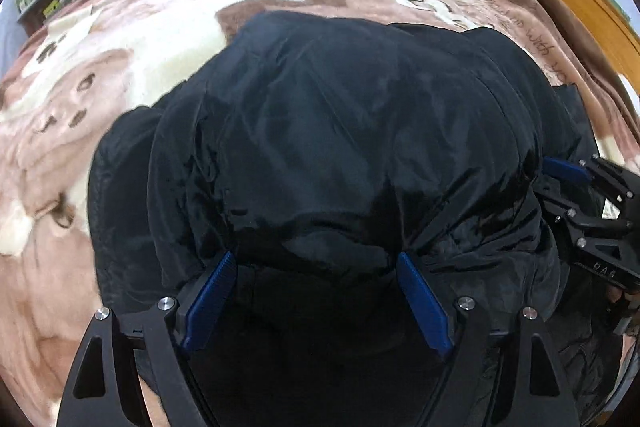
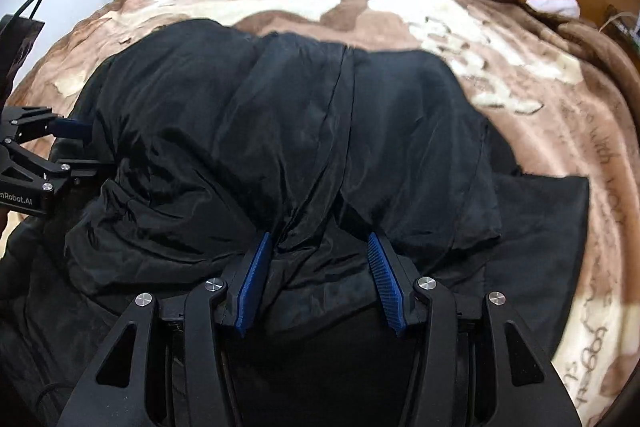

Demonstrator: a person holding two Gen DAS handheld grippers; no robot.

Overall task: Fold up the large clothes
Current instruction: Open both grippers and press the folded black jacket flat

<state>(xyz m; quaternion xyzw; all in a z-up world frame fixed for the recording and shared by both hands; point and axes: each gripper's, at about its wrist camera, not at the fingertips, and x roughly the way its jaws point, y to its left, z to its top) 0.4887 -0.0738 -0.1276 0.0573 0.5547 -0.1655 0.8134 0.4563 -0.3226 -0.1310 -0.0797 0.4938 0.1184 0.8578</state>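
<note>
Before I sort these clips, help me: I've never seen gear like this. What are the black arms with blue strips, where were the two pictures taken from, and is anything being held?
These are hand-held tongs, one in each of a person's hands, each with a fisheye camera looking along its two fingers. One picture is from the left tongs, the other from the right tongs; each also shows the other at its edge. The blue strips are the gripping pads. A black jacket, bunched and partly folded, lies on a brown and cream blanket on a bed. Both tongs are open: the pads stand apart over the jacket's near edge, with fabric between them, not pinched. So nothing is held.
</note>
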